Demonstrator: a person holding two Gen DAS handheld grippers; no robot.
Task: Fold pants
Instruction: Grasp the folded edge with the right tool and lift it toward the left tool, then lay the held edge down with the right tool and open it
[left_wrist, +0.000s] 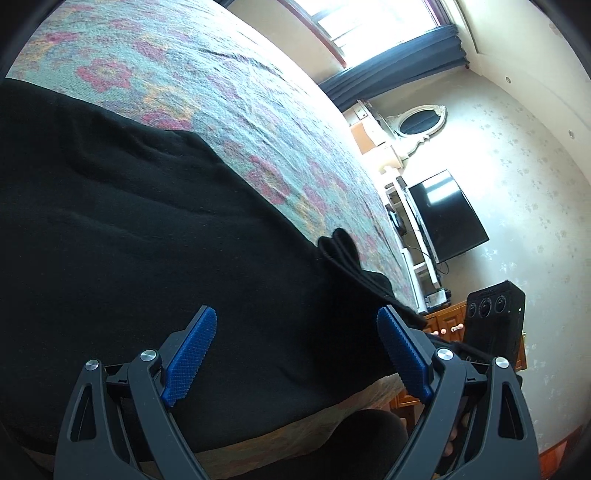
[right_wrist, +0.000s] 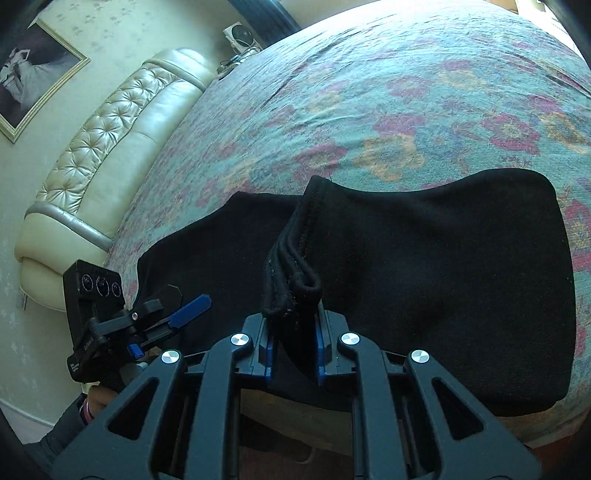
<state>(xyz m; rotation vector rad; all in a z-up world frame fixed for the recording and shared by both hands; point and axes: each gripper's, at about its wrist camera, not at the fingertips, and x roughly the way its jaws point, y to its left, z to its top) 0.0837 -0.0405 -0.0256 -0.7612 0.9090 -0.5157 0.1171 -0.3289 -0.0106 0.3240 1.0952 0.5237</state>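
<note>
Black pants (left_wrist: 140, 236) lie folded on the floral bedspread (left_wrist: 207, 85) near the bed's front edge. My left gripper (left_wrist: 295, 354) is open, its blue pads (left_wrist: 192, 354) spread just above the black cloth, holding nothing. My right gripper (right_wrist: 293, 343) is shut on a bunched hem of the pants (right_wrist: 291, 280), lifting several stacked layers above the rest of the pants (right_wrist: 443, 280). The left gripper also shows in the right wrist view (right_wrist: 184, 314), open, at the pants' left end. The lifted hem shows in the left wrist view (left_wrist: 338, 247).
A cream tufted headboard (right_wrist: 99, 147) curves along the bed's far left. A television (left_wrist: 447, 218) on a white stand, an oval mirror (left_wrist: 419, 123) and a curtained window (left_wrist: 384, 26) line the wall. A wooden cabinet (left_wrist: 447, 328) stands beside the bed.
</note>
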